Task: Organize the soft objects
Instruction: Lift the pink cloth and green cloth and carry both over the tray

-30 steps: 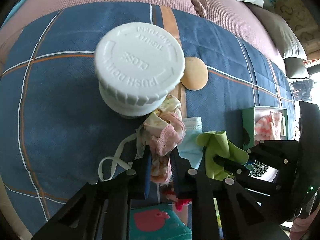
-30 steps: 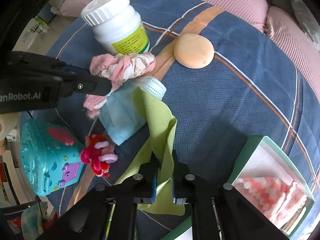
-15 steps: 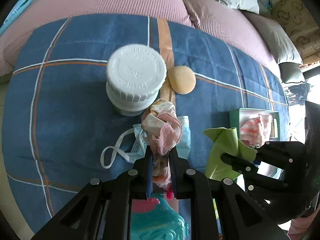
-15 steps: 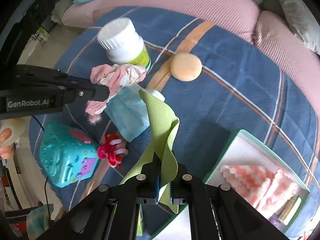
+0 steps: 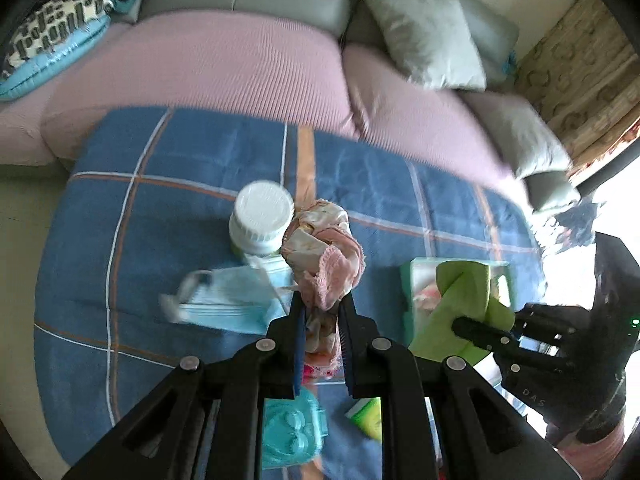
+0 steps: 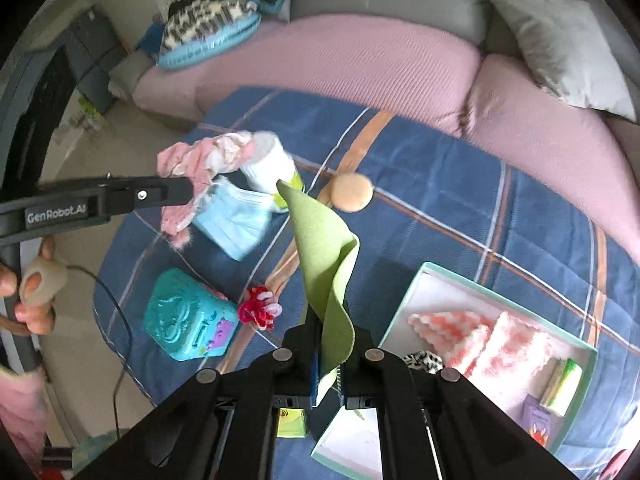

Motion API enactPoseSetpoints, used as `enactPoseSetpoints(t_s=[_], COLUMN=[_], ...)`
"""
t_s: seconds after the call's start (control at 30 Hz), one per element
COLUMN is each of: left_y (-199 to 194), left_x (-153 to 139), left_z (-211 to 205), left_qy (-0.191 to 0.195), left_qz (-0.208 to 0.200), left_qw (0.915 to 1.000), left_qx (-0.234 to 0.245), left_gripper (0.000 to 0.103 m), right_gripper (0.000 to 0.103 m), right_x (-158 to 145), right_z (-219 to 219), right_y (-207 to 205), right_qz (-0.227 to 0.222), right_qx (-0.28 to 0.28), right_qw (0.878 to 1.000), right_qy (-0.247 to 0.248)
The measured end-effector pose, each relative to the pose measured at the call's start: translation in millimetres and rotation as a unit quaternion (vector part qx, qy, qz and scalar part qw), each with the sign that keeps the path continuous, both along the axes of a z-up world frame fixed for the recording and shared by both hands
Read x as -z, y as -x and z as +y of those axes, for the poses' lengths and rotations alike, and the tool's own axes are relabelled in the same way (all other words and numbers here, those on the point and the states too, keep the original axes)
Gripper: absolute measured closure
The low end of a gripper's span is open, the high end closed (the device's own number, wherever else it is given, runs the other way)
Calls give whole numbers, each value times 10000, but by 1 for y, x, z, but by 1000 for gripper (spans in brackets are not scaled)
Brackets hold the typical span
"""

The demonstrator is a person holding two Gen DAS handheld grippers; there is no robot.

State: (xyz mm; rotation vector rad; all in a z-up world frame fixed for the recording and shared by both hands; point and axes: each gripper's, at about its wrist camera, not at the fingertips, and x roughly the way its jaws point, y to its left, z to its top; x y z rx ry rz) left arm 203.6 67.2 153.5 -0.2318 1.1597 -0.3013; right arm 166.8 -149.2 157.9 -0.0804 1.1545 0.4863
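Note:
My left gripper point(image 5: 322, 308) is shut on a bunched pink and cream cloth point(image 5: 324, 248) and holds it high above the blue plaid blanket point(image 5: 160, 240); the cloth also shows in the right wrist view point(image 6: 200, 160). My right gripper point(image 6: 329, 344) is shut on a green cloth point(image 6: 322, 248), lifted above the blanket; it also shows in the left wrist view point(image 5: 464, 300). A pale green box point(image 6: 432, 276) with pink and white knitted pieces point(image 6: 488, 344) lies at the right. A blue face mask point(image 6: 236, 220) lies on the blanket.
A white capped bottle point(image 5: 262, 220), a round tan puff point(image 6: 352, 192), a teal toy case point(image 6: 188, 320) and a red and pink fuzzy item point(image 6: 260, 308) lie on the blanket. A pink sofa point(image 6: 360, 64) with grey cushions stands behind.
Both grippers have risen well above the blanket, each with its cloth in it. The bottle, mask and box now look smaller and farther below.

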Motion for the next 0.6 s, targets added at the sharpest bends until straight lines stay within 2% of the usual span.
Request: enactPoseSetpoints(t_s=[0.1, 0.23, 0.33, 0.6], left_y=[19, 30, 32, 23], left_x=[-12, -17, -16, 4], left_z=[-3, -8, -8, -10], left_qy=[104, 191, 295, -36], left_qz=[-280, -372, -311, 43], left_qw=[9995, 9990, 9986, 9993], left_qx=[-116, -188, -293, -370], left_gripper=[87, 87, 87, 87], right_gripper=[96, 96, 96, 96], right_x=[-4, -12, -17, -5], right_z=[-11, -32, -47, -62], right_y=[10, 26, 33, 44], right_qz=[-138, -355, -457, -403], right_qx=[258, 618, 820, 1049], right_qw=[9994, 9964, 9933, 9917], right_qy=[-167, -469, -671, -623])
